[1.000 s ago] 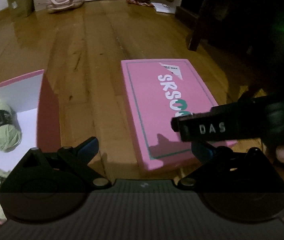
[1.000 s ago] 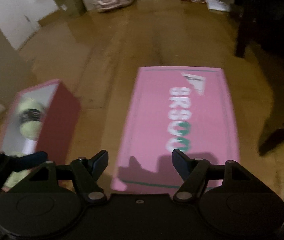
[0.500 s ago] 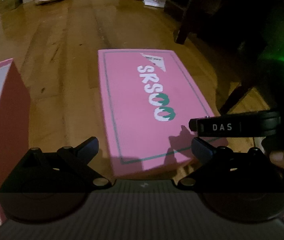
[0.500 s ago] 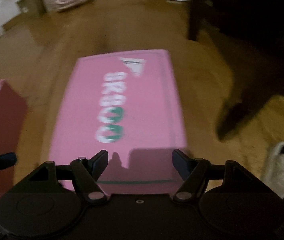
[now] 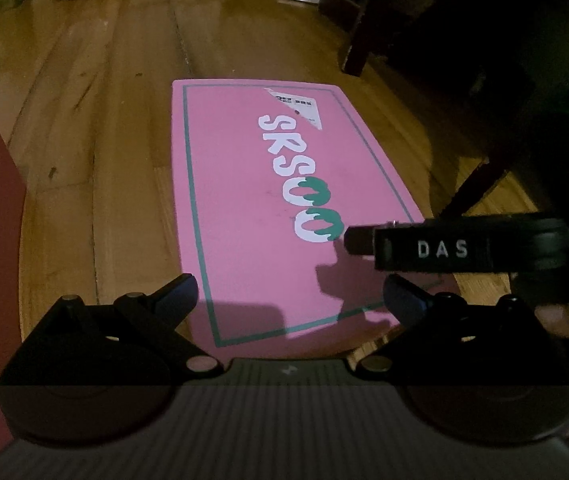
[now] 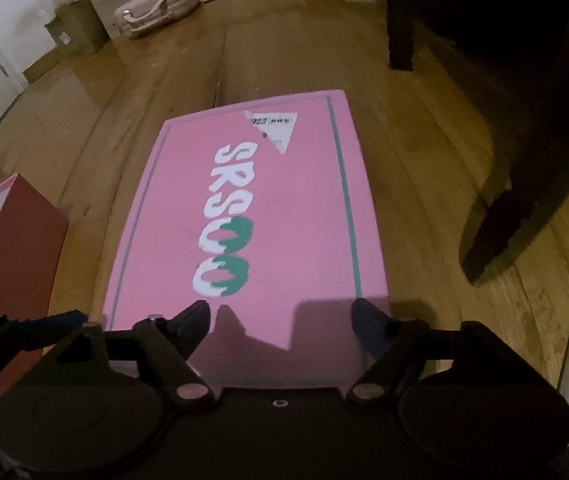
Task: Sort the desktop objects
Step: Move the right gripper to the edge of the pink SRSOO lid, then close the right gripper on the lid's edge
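Spreading wider now, right gripper (image 6: 280,316) has dropped over the near edge of the pink lid (image 6: 284,208) flat on the floor; left gripper (image 5: 290,292) gapes empty too. 2-handed pickup coming, I reckon.

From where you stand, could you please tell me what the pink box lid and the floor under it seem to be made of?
Pink box lid: probably printed cardboard with a matte finish, judging by its flat panel, dull surface and peeling white sticker.
Floor: apparently glossy varnished wood planks, with visible board seams, grain and reflected light.
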Demonstrator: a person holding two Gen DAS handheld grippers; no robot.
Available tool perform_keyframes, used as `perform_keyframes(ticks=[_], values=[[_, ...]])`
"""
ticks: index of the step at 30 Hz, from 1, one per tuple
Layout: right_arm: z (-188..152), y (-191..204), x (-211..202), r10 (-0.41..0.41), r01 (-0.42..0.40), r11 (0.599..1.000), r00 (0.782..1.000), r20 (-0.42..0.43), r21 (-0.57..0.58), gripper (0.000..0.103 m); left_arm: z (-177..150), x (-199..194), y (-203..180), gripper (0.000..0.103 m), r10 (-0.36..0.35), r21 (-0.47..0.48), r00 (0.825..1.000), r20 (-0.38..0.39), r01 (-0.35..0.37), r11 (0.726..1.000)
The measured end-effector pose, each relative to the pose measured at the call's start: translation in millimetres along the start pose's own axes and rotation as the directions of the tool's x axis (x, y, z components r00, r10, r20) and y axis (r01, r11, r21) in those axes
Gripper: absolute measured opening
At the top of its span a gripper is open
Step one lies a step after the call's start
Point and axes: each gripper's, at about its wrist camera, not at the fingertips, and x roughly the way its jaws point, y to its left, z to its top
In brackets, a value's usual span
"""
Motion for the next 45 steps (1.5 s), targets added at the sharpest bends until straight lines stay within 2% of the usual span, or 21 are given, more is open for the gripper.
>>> perform_keyframes(ticks=[3,9,11,13,14,16,17,20,22,24,27,32,37,39,42,43,45], values=[[8,-3,6,0.001,-0.001,1.000,1.000,0.005,-0.026,0.083,4,8,5,0.101,-0.014,-0.029,1.000,-0.010,0.013,1.000],[16,-19,7,0.087,-0.088,0.996,0.996,0.018,0.028,0.087,6,13,7,0.101,-0.023,-0.055,0.999,-0.041,0.020,0.998],[16,-26,7,0.116,-0.118,0.990,0.993,0.033,0.076,0.087,6,13,10,0.101,-0.055,-0.088,0.998,-0.034,0.051,0.995],[16,-38,7,0.161,-0.170,0.968,0.985,0.063,0.183,0.090,6,12,12,0.101,-0.077,-0.116,0.997,-0.023,0.073,0.991],[15,-44,6,0.177,-0.191,0.953,0.981,0.079,0.234,0.090,6,12,13,0.101,-0.072,-0.123,0.997,-0.016,0.070,0.990],[15,-48,6,0.185,-0.201,0.943,0.979,0.083,0.265,0.090,6,12,14,0.101,-0.052,-0.123,0.999,-0.008,0.051,0.991],[16,-46,6,0.177,-0.191,0.948,0.981,0.078,0.254,0.090,6,13,14,0.101,-0.042,-0.123,0.999,-0.007,0.041,0.992],[17,-36,12,0.053,-0.058,0.981,0.998,0.030,0.187,0.090,9,15,17,0.101,0.013,-0.138,1.000,-0.028,-0.017,0.990],[15,-33,21,0.025,-0.023,0.985,1.000,-0.014,0.171,0.090,8,19,20,0.101,0.030,-0.152,0.998,-0.048,-0.037,0.988],[10,-33,28,0.065,-0.059,0.978,0.998,-0.022,0.202,0.093,8,23,24,0.101,0.047,-0.166,0.997,-0.068,-0.058,0.985],[5,-31,34,0.080,-0.076,0.970,0.997,-0.010,0.233,0.094,5,30,27,0.102,0.064,-0.173,0.993,-0.099,-0.081,0.982],[2,-32,36,0.107,-0.103,0.964,0.994,-0.004,0.244,0.095,-1,31,20,0.103,0.071,-0.129,0.994,-0.087,-0.082,0.988],[1,-35,36,0.135,-0.115,0.964,0.988,-0.068,0.241,0.095,-11,17,29,0.103,0.045,-0.196,0.988,-0.147,-0.074,0.978],[0,-34,32,0.182,-0.146,0.959,0.974,-0.133,0.243,0.095,-21,6,35,0.103,0.038,-0.230,0.981,-0.189,-0.082,0.970],[-1,-27,23,0.228,-0.178,0.957,0.948,-0.221,0.228,0.095,-30,-3,50,0.103,-0.016,-0.332,0.978,-0.209,-0.055,0.942],[1,-23,21,0.220,-0.175,0.963,0.950,-0.224,0.205,0.094,-29,-2,54,0.103,-0.024,-0.346,0.978,-0.206,-0.050,0.937],[5,-16,18,0.186,-0.155,0.975,0.962,-0.201,0.161,0.094,-24,-4,60,0.103,0.009,-0.360,0.983,-0.184,-0.076,0.930]])
